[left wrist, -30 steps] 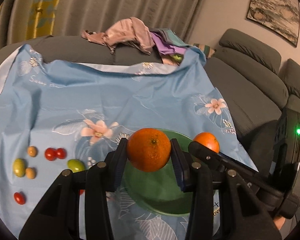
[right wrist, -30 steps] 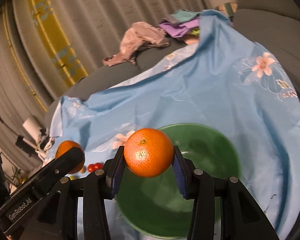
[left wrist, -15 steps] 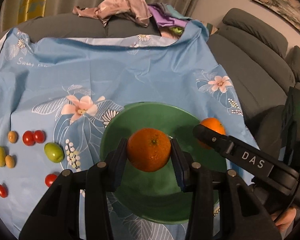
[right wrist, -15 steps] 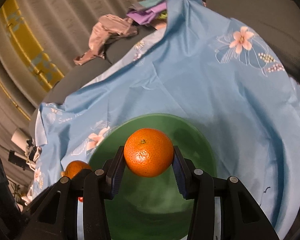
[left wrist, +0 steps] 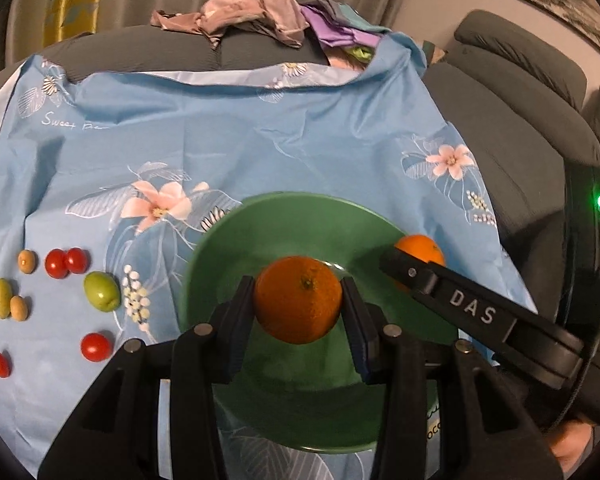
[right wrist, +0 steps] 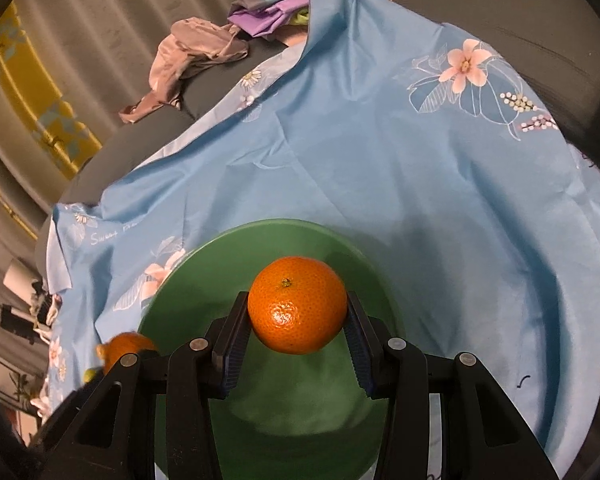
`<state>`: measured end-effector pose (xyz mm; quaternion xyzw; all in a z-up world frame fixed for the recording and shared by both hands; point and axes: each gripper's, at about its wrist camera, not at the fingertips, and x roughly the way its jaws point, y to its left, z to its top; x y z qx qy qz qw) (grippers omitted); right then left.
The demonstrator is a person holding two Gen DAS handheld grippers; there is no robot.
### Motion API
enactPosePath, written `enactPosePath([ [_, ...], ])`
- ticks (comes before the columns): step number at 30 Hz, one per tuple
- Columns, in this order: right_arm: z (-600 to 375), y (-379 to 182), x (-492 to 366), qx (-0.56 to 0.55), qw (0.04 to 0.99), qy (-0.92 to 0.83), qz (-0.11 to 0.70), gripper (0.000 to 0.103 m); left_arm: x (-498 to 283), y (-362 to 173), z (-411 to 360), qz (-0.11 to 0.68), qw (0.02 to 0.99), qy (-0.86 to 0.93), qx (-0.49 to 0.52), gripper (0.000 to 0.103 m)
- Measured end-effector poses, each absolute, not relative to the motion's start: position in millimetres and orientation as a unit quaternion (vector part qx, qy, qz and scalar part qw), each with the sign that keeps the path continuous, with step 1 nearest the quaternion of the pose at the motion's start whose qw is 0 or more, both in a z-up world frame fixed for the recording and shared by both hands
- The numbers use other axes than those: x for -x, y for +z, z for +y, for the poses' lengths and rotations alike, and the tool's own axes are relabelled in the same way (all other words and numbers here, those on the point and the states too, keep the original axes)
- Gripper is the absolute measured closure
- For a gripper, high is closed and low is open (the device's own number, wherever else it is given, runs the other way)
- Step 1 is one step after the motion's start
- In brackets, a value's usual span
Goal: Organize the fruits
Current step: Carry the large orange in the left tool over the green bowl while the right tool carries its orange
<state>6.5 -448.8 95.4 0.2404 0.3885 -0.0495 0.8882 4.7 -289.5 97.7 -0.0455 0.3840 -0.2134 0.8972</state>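
Fruits are the business, and they sit in two camps. Far left on the blue floral cloth (left wrist: 260, 152), the small ones lie loose: red cherry tomatoes (left wrist: 66, 262), a green olive-shaped fruit (left wrist: 101, 297), and a few yellowish ones (left wrist: 1, 303), all well apart from the green plate (left wrist: 236, 240).

Moving to the middle, the left gripper (left wrist: 298, 300) has its jaws pinching the left orange (left wrist: 298, 299), stem scar up, held over the inner part of the plate. Whether the fruit touches the plate cannot be told from this angle.

On the right, the right gripper (right wrist: 297, 306) has its jaws clamped on the right orange (right wrist: 297, 305), which hangs over the same plate (right wrist: 172, 296) from the opposite side. In the left wrist view, that orange (left wrist: 420, 250) peeks out just past the plate's right rim.

By the look of it, this is the placing step: both oranges are carried to the plate and neither is let go yet. The next move likely calls for lowering each orange onto the plate and easing the jaws apart gently, keeping the pair from knocking together or rolling off the shallow rim. The small fruits on the left wait their turn.
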Motion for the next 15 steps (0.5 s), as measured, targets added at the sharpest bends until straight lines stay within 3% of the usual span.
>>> enactPosePath([
  [15,-447.5,90.8,-12.1,-0.216,0.887,-0.064,0.402,0.057,-17.4,77.3,-297.2,0.409,0.887,-0.21,0.031,0.061],
])
